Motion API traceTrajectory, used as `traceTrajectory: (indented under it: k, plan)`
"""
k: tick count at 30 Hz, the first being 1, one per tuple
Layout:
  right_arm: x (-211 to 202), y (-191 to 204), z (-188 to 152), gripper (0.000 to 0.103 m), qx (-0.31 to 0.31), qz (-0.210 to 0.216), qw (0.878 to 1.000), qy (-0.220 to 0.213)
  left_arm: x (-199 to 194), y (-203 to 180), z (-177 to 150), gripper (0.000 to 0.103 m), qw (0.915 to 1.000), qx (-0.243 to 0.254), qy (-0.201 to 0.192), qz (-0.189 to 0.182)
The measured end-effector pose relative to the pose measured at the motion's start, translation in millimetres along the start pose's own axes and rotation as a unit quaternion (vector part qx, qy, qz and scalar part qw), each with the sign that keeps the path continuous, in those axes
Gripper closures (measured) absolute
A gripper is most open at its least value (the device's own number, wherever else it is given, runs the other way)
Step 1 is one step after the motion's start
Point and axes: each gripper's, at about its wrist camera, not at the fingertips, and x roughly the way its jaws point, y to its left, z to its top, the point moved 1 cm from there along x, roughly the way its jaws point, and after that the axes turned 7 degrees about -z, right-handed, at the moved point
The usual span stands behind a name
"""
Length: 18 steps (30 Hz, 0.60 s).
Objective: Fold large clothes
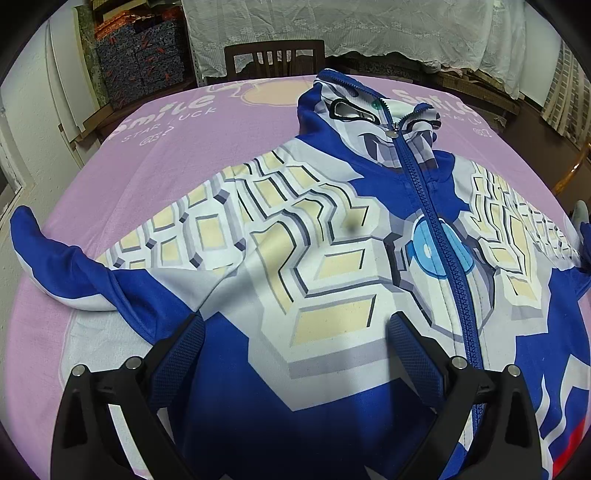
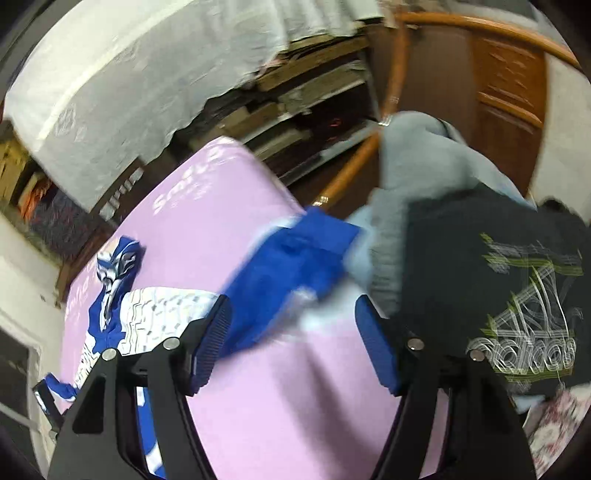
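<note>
A blue and white zip-up hooded jacket [image 1: 314,258] lies spread face up on the pink tablecloth [image 1: 155,155], its hood [image 1: 354,107] at the far end. One blue sleeve [image 1: 55,254] stretches out to the left. My left gripper [image 1: 295,328] hovers open over the jacket's lower front, just left of the zip [image 1: 443,236]. In the blurred right wrist view the jacket's body [image 2: 155,306] lies at the left. Its other sleeve [image 2: 291,266] runs out toward the table's edge. My right gripper [image 2: 293,325] is open with the sleeve's end just past its fingertips, and the pads are not pressing it.
A grey garment [image 2: 417,158] and a black one with a white and green print [image 2: 498,280] are piled at the table's right end. A dark wooden chair [image 1: 273,55] stands beyond the far edge. White lace cloth [image 1: 332,26] hangs behind it, and stacked boxes [image 1: 140,62] fill the back left.
</note>
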Motion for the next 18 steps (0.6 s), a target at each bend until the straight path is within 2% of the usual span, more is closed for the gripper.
traceTrajectory:
  k: [3,5,7,9,11,14,16,18]
  plan:
    - [26.4,53.7,14.6,0.035,-0.053,-0.030,0.998,0.000,0.0,-0.1,0.0,0.003,1.0000,0.000,0.000,-0.001]
    - [47.6,90.2,16.1,0.035,-0.102,-0.063,0.993,0.003,0.0,-0.6,1.0,0.003,1.0000,0.001,0.000,-0.003]
    - [70.5,118.5,11.4,0.035,-0.157,-0.115,0.981,0.002,0.0,-0.4,1.8,0.003,1.0000,0.002,0.000,-0.003]
    - [82.4,126.6,-0.1,0.041,-0.184,-0.149,0.972,0.005,-0.2,-0.5,2.1,0.003,1.0000,0.002,0.000,-0.004]
    - [85.4,120.2,-9.2,0.044,-0.186,-0.164,0.968,0.017,-0.1,-0.3,1.8,0.003,1.0000,0.002,0.000,-0.003]
    - [65.0,83.0,-25.9,0.046,-0.166,-0.181,0.969,0.019,-0.2,-0.1,1.5,0.003,1.0000,0.002,0.000,-0.003]
    - [42.2,44.1,-39.0,0.046,-0.127,-0.168,0.977,0.026,0.3,0.1,2.1,0.003,1.0000,0.001,0.000,-0.002]
    - [22.8,9.1,-54.3,0.044,-0.080,-0.136,0.987,0.040,0.6,0.2,2.2,0.003,1.0000,0.000,0.000,-0.002]
